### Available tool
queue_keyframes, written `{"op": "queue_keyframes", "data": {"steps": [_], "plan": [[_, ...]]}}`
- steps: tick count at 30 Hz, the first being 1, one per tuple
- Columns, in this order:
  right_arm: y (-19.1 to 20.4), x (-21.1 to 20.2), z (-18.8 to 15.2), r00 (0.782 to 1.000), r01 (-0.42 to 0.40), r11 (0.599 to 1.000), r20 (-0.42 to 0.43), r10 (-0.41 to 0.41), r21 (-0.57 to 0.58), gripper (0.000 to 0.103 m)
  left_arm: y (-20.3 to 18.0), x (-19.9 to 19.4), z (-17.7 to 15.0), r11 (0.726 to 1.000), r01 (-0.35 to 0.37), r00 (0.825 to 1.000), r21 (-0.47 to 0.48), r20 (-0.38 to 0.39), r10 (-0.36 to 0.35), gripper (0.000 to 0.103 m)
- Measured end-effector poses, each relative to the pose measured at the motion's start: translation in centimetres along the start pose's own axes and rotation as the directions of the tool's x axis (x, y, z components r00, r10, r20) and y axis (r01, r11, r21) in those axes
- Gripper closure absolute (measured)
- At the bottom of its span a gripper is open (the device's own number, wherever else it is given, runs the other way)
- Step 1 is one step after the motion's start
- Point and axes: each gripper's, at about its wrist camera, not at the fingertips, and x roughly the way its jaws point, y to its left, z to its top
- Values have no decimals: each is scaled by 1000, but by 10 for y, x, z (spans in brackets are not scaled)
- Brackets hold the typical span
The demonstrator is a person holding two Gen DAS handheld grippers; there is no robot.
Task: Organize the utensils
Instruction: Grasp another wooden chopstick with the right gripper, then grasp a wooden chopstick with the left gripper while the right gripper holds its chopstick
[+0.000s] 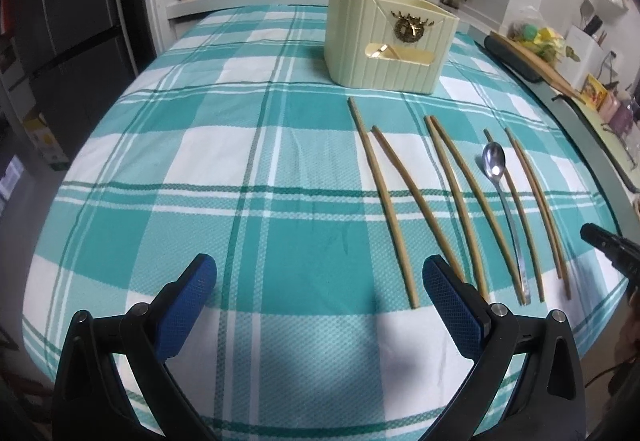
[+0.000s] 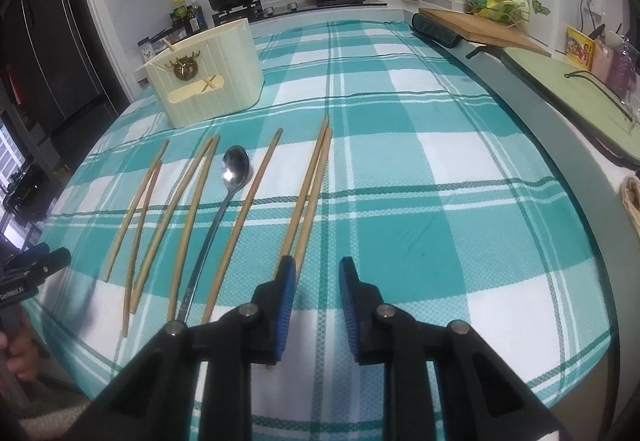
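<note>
While the left gripper hangs over bare checked tablecloth with its blue pads spread wide and nothing between them, the utensils lie in a row ahead and to the right of its jaws. Nearest its right-side pad are the near ends of the wooden chopsticks, which fan away across the cloth; further right lies a steel spoon, bowl pointing away, among more chopsticks. Straight beyond the row stands the cream ribbed utensil holder, with one chopstick already leaning out of its far corner.

From the right wrist view, the right gripper is narrowed to a slim gap, yet only cloth shows between the pads. A pair of chopsticks runs away from the outer side of its left-side pad, their near ends passing behind that finger rather than into the gap, so nothing is pinched. The spoon and remaining chopsticks lie left of these jaws, and the holder sits far ahead to the left. A wooden cutting board rests beyond the table's right edge.
</note>
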Motion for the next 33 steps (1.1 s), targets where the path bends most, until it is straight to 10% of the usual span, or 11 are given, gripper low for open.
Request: {"op": "queue_keyframes", "data": {"steps": [20,25,29,33], "plan": [[18,52,10,991,22,993,-125,-36,-114,89,-37,68,18,981,-117,991,155,-42,125,2],[13,55,14,992,45,994,-112,-57,-100,94,-43,63,17,977,-70,997,202,-25,77,36],[10,54,14,992,69,994,-102,-77,-82,95,-50,61,14,971,-70,997,228,-21,77,94],[2,50,9,991,94,995,-97,-96,-32,96,-49,57,8,971,-107,994,215,-13,113,97]]}}
